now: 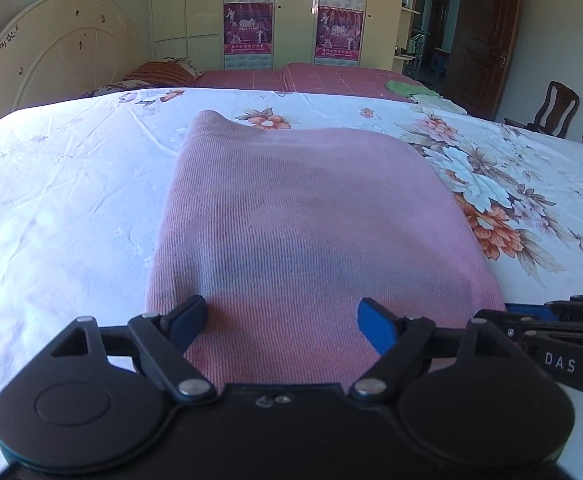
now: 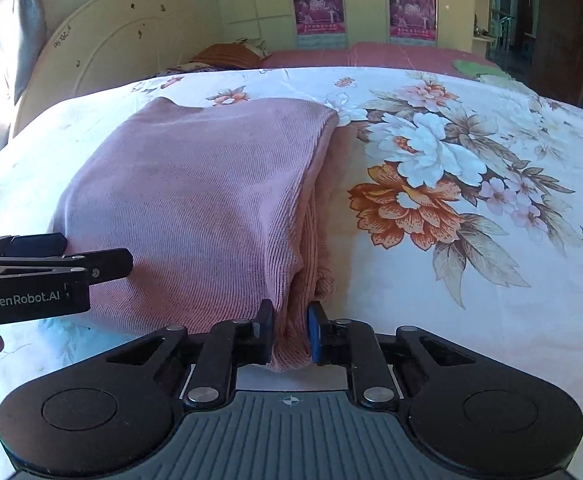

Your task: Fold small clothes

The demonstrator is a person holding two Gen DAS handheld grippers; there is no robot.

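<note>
A pink ribbed knit garment [image 1: 307, 216] lies folded on the floral bedsheet [image 1: 63, 200]. My left gripper [image 1: 281, 320] is open, its jaws spread wide over the garment's near edge, with no cloth between them. In the right wrist view the garment [image 2: 195, 208] has its folded layers stacked at the right side. My right gripper [image 2: 289, 332] is shut on the garment's near right corner, with bunched cloth between its pads. The left gripper [image 2: 51, 260] shows at the left of that view, at the garment's near left edge.
A cream headboard [image 1: 55, 52] stands at the far left. A red blanket [image 1: 323, 78] and pillows [image 1: 159, 74] lie behind the sheet. A green cloth [image 1: 405, 88] lies at the far right. A wooden chair [image 1: 551, 108] and door [image 1: 487, 32] are on the right.
</note>
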